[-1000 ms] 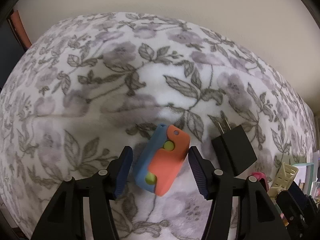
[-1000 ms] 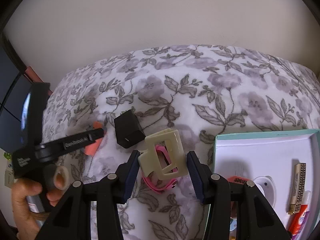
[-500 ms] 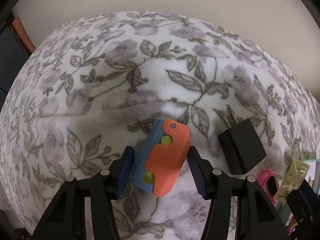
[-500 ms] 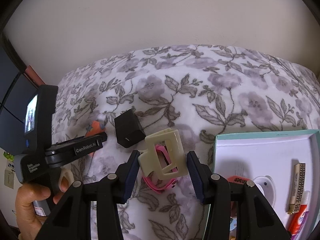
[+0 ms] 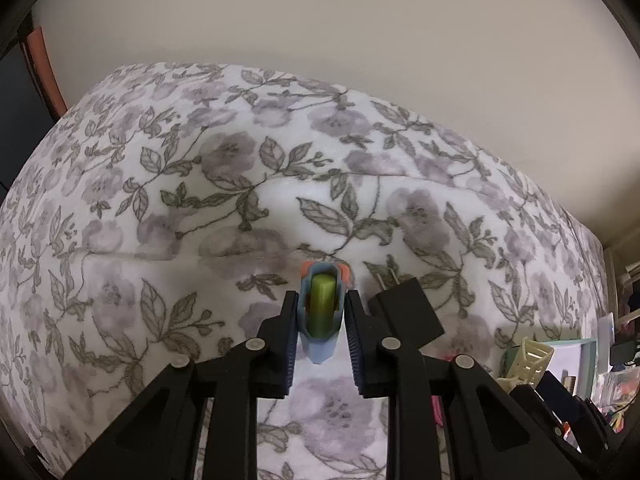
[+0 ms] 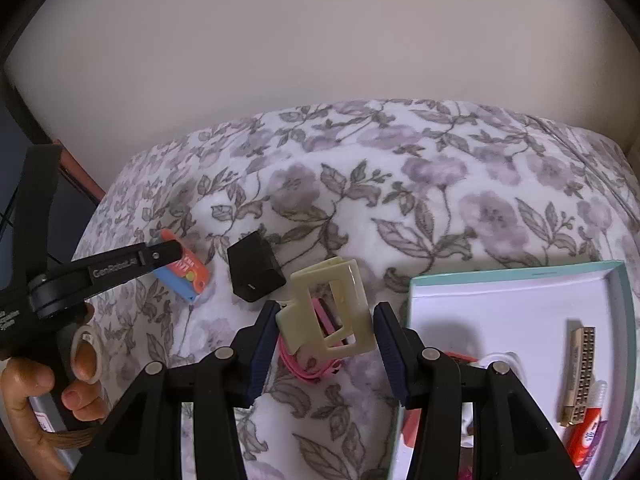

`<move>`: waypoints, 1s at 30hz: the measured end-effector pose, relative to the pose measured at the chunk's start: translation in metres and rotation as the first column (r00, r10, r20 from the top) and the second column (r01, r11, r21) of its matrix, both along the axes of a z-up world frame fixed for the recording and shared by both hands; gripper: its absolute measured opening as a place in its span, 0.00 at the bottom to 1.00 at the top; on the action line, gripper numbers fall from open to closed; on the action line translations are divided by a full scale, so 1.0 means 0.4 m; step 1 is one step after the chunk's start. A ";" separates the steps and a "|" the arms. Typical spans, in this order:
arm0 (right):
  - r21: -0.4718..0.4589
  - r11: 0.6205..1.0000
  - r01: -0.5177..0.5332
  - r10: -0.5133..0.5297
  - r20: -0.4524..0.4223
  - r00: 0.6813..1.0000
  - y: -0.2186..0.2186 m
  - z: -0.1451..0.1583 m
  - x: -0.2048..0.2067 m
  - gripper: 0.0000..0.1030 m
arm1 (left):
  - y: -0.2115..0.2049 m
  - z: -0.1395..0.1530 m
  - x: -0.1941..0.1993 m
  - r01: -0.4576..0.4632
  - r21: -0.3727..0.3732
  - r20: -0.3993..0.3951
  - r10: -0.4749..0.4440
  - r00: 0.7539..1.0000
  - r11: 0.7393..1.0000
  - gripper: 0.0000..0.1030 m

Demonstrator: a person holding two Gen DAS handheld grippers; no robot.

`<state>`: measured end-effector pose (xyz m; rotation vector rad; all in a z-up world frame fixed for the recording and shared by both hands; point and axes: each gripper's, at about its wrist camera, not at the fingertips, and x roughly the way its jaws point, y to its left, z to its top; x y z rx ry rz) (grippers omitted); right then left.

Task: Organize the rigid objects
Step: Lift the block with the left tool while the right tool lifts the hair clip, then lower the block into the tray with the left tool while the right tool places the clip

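Two wrist views over a floral blanket (image 5: 224, 216)

Left wrist: our left gripper (image 5: 322, 316) clamps the blue-orange toy (image 5: 322, 312) edge-on, its faces hidden. Right wrist: our right gripper (image 6: 326, 330) has fingers around the cream hair clip (image 6: 328, 312); we cannot tell contact. Tray (image 6: 480, 304) cut off.

Blanket (image 5: 224, 208) looks like soft fuzzy fleece, matt, floral print. The orange-and-blue toy (image 5: 322, 312) is smooth plastic, slight sheen. Black charger (image 6: 254, 272) is matt plastic. Cream hair clip (image 6: 332, 308) is glossy plastic. Box (image 6: 480, 308) looks like smooth matt cardboard.
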<state>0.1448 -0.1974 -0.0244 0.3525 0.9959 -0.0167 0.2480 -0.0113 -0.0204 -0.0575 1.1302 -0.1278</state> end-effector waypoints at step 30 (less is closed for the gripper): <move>-0.129 0.936 0.328 -0.334 -0.024 0.942 -0.355 0.096 -0.145 0.49 | -0.328 0.242 -0.213 0.389 -0.118 0.175 -0.366 0.914 0.914 0.22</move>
